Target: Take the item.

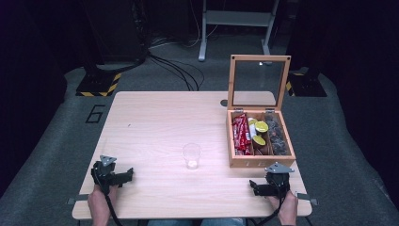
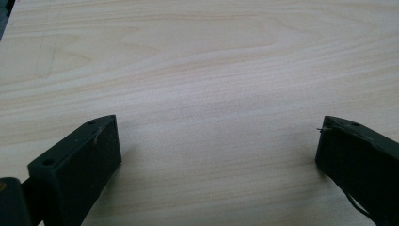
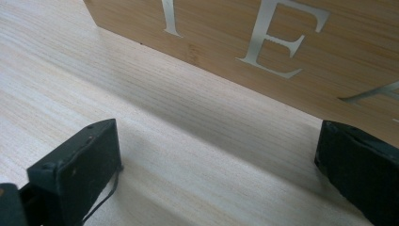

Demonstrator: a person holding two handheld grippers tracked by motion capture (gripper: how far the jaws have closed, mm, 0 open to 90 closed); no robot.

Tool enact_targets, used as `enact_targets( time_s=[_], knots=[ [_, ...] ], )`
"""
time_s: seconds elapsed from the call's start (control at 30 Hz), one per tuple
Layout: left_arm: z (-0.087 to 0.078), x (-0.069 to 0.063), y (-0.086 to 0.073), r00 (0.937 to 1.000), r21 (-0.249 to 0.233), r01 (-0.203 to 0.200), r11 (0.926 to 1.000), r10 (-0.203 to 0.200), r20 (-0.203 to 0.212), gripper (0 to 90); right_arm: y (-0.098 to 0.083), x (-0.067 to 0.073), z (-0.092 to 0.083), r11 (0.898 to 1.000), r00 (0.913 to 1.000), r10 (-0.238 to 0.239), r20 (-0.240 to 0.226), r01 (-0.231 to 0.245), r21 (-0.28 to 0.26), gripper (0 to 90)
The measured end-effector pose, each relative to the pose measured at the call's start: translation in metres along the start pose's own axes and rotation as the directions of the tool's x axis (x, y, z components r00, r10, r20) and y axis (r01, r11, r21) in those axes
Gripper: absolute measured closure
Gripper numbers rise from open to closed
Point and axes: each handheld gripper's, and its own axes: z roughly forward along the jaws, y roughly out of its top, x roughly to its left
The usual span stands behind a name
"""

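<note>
From above, you rest both tools on the near edge of the pale wooden table (image 1: 155, 117): your left gripper (image 1: 123, 176) lies at the near left, your right gripper (image 1: 256, 187) at the near right, each aimed inward and neither carrying anything. Between them, slightly farther in, a clear plastic cup (image 1: 191, 156) stands upright and looks empty, placed where either hand could reach it. Just right of the cup sits the wooden box (image 1: 261, 162), its glass-paned lid (image 1: 259, 82) propped upright so the compartments are exposed: red packets (image 1: 241, 133) in the left section, yellow-topped pods (image 1: 259, 133) in the middle, dark wrapped items (image 1: 278, 134) on the right. The box stands nearest your right hand, which suggests that hand will do the picking.

Along your left gripper, the two black jaws stand wide apart over bare tabletop (image 2: 202, 94), nothing between them; the tool seems parked, kept clear of the work.

Along your right gripper, the jaws are likewise spread wide with only table grain (image 3: 141, 141) between them. Straight ahead, near but not touching, rises the box's front wall (image 3: 226, 33), its pale inlaid lettering partly visible. The tool is low beside the box, so reaching its contents would likely call for lifting over that wall first.
</note>
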Motion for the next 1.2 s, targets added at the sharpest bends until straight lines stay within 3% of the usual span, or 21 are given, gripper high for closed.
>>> enact_targets(
  time_s=[0.47, 0.87, 0.93, 1.2],
  knots=[
    [-0.001, -0.003, 0.0, 0.9998, 0.004, -0.014, 0.9999, 0.014, 0.014, 0.3, 0.0, -0.001, 0.0, 1.0, 1.0, 0.0, 0.004, 0.0, -0.002, 2.6],
    [0.0, -0.004, 0.0, 0.9997, -0.001, -0.016, 0.9999, 0.016, 0.018, 0.3, 0.001, -0.003, -0.003, 0.999, 0.9995, 0.029, 0.012, -0.029, 0.018, 3.8],
    [0.0, -0.004, 0.0, 0.9996, 0.003, -0.021, 0.9998, 0.021, 0.019, 0.3, 0.001, -0.001, -0.01, 0.999, 0.9995, 0.032, -0.008, -0.032, 0.008, 5.7],
    [0.0, -0.004, 0.0, 0.9998, -0.002, -0.014, 0.9999, 0.014, 0.017, 0.3, 0.004, -0.001, -0.03, 0.998, 0.9981, 0.059, -0.015, -0.06, -0.002, 5.7]
  ],
)
